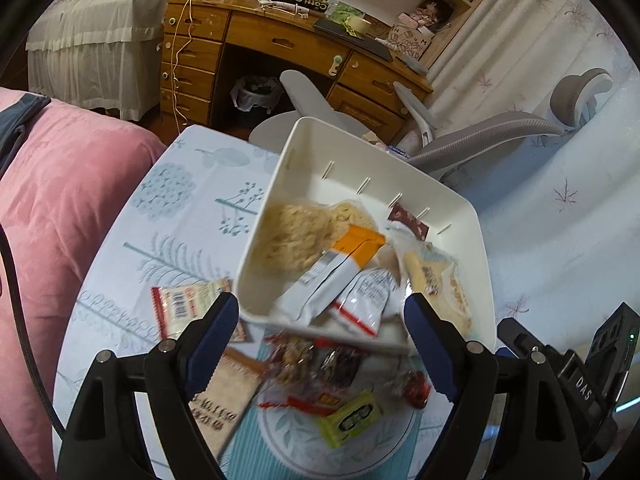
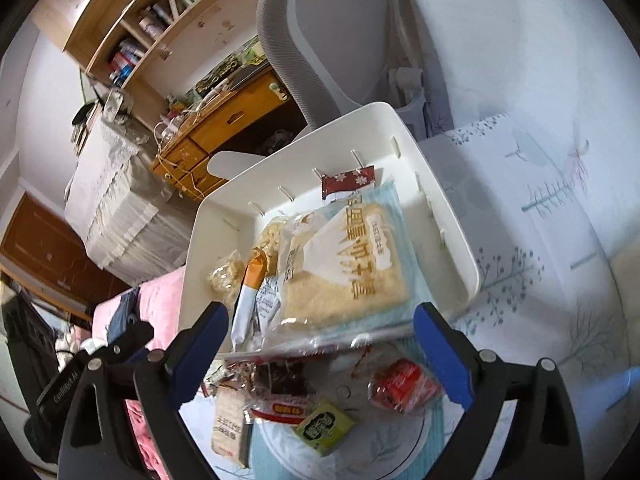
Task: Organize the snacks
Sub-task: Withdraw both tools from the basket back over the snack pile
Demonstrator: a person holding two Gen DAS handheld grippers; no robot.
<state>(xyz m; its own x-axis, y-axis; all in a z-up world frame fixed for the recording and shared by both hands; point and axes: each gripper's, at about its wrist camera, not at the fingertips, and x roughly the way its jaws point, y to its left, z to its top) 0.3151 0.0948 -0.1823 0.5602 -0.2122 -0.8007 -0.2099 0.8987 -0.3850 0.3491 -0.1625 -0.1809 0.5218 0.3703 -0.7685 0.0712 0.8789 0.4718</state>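
Observation:
A white basket (image 1: 304, 148) stands on the patterned tablecloth, holding a noodle-snack packet (image 1: 296, 236), an orange-and-white sachet (image 1: 348, 256) and a large pale biscuit packet (image 2: 348, 264). In front of it a plate (image 1: 384, 452) carries a green packet (image 1: 352, 420), a red packet (image 2: 404, 384) and dark wrapped sweets. My left gripper (image 1: 322, 308) hovers over the basket's near rim, jaws wide, nothing between the pads. My right gripper (image 2: 322, 312) is open too, and the biscuit packet's clear near edge lies between its fingers without visible pressing.
A red-and-white packet (image 1: 184, 304) and a tan packet (image 1: 224, 400) lie on the cloth left of the plate. Pink bedding (image 1: 60, 200) borders the table on the left. A grey office chair (image 1: 500, 132) and a wooden desk (image 1: 260, 40) stand beyond the far edge.

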